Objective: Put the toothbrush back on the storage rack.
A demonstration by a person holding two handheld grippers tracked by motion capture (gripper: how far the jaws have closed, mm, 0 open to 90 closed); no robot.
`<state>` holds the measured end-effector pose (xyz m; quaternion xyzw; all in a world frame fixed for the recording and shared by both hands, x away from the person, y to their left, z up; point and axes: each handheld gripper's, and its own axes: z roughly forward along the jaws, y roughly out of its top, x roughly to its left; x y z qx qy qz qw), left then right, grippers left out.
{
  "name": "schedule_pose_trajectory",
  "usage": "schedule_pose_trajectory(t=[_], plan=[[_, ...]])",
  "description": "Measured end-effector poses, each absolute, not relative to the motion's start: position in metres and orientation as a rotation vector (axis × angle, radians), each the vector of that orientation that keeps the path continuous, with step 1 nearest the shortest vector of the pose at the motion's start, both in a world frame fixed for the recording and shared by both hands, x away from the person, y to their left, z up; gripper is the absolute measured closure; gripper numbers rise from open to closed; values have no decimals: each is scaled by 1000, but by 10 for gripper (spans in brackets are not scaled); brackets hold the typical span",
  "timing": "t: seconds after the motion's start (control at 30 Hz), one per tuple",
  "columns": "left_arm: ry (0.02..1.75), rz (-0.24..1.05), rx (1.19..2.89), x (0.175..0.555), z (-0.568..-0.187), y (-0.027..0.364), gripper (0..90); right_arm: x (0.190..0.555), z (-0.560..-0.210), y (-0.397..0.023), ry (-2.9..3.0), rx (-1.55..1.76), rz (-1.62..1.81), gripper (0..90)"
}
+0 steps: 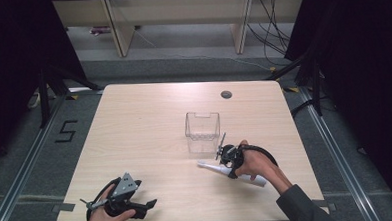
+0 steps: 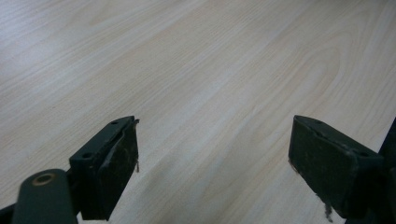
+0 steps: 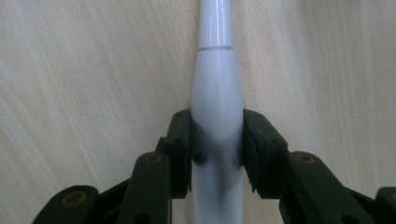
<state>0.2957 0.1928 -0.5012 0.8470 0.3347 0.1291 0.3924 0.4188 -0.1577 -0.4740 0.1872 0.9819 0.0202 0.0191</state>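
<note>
Surroundings: black curtains hang on both sides beyond the table [image 1: 149,117], with pale shelving and loose cables on the grey floor past its far edge
Surface: light wood tabletop with a small round grommet [image 1: 226,94] near the far edge
Landmark: clear plastic box [image 1: 202,132], empty, standing upright near the middle of the table
Thing in hand: white electric toothbrush [image 1: 221,169] lying flat on the wood just in front of the clear plastic box and slightly to its right, its thin end pointing left
Same thing up close: in the right gripper view the white body [image 3: 217,100] runs straight up between the jaws, narrowing past a thin seam line
Right gripper [image 1: 230,161]: held low over the toothbrush, jaws pinching the white handle from both sides, pads against it
Left gripper [image 1: 147,205]: well to the front left of the clear plastic box, near the table's front edge, jaws spread wide with bare wood between them
Left gripper pads [image 2: 122,161]: worn and scuffed, touching nothing
</note>
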Motion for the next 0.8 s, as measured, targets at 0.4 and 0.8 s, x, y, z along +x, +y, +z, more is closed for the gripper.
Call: schedule_pose_trajectory(t=[0.4,0.8], plan=[[847,326,2151,296,-501,193,153,422,-475,-158,3077,570,31,661],[849,328,2150,296,-501,193,153,423,-474,-161,3095,565,44,665]])
